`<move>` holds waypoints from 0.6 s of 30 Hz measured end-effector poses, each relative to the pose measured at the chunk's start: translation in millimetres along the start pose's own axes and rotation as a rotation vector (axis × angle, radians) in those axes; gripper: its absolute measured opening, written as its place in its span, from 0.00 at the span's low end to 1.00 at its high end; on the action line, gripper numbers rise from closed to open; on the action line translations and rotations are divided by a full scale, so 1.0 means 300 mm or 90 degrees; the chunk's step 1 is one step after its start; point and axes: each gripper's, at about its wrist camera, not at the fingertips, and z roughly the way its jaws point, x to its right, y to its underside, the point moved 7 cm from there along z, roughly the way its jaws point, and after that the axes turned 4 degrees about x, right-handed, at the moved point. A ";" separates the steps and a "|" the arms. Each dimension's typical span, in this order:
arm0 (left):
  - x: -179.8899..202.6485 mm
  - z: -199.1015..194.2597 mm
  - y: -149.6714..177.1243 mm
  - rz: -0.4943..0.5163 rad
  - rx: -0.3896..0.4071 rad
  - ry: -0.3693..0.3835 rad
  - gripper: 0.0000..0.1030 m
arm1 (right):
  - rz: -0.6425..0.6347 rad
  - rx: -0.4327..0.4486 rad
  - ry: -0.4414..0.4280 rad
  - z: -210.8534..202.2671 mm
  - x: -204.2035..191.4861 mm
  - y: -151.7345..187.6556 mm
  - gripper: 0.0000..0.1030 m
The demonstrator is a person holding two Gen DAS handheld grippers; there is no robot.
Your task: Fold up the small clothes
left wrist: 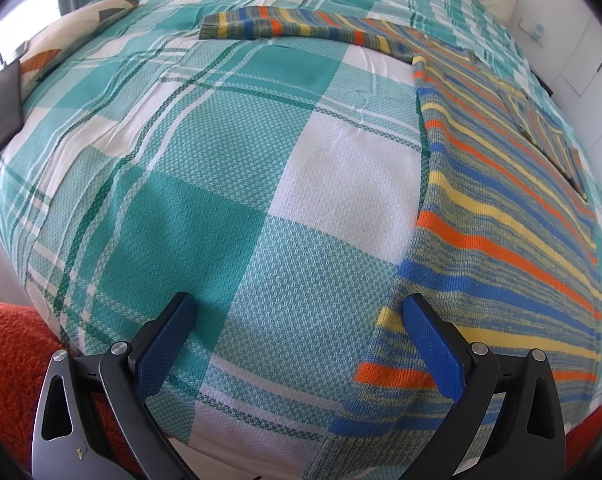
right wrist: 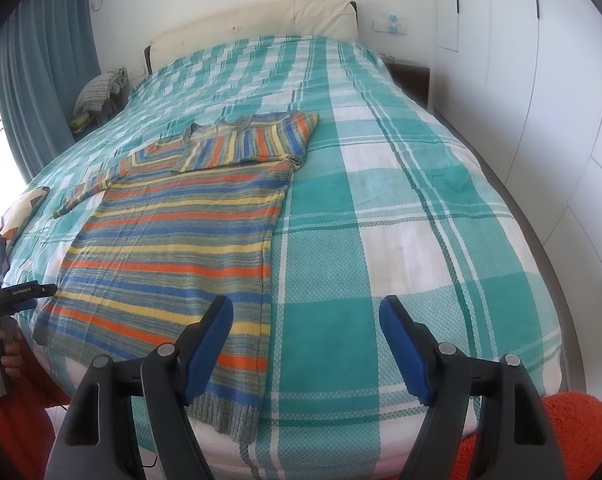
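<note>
Where visible, seemingly one striped sweater (right wrist: 173, 240).

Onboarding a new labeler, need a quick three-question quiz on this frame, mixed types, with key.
1. True or false: one sleeve of the striped sweater is folded across its chest.
2. The right gripper is: A) open, empty B) shut on the hem C) shut on a sleeve.
3. Fill in: the other sleeve lies ____ on the checked bedspread.

Key: 1 true; 2 A; 3 stretched out flat.
</note>
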 end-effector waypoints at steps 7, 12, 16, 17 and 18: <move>0.000 -0.001 0.001 0.001 -0.003 0.002 1.00 | 0.002 0.003 -0.003 0.000 -0.003 0.002 0.73; -0.001 -0.001 0.001 0.001 -0.003 0.002 1.00 | 0.002 0.003 -0.003 0.001 -0.003 0.003 0.73; -0.002 -0.002 0.002 0.001 -0.004 0.002 1.00 | 0.000 0.001 -0.003 0.003 -0.005 0.006 0.73; -0.001 -0.002 0.001 0.001 -0.004 0.002 1.00 | 0.000 0.002 -0.003 0.003 -0.006 0.006 0.73; -0.001 -0.002 0.001 0.001 -0.004 0.002 1.00 | 0.001 0.001 -0.003 0.003 -0.006 0.006 0.73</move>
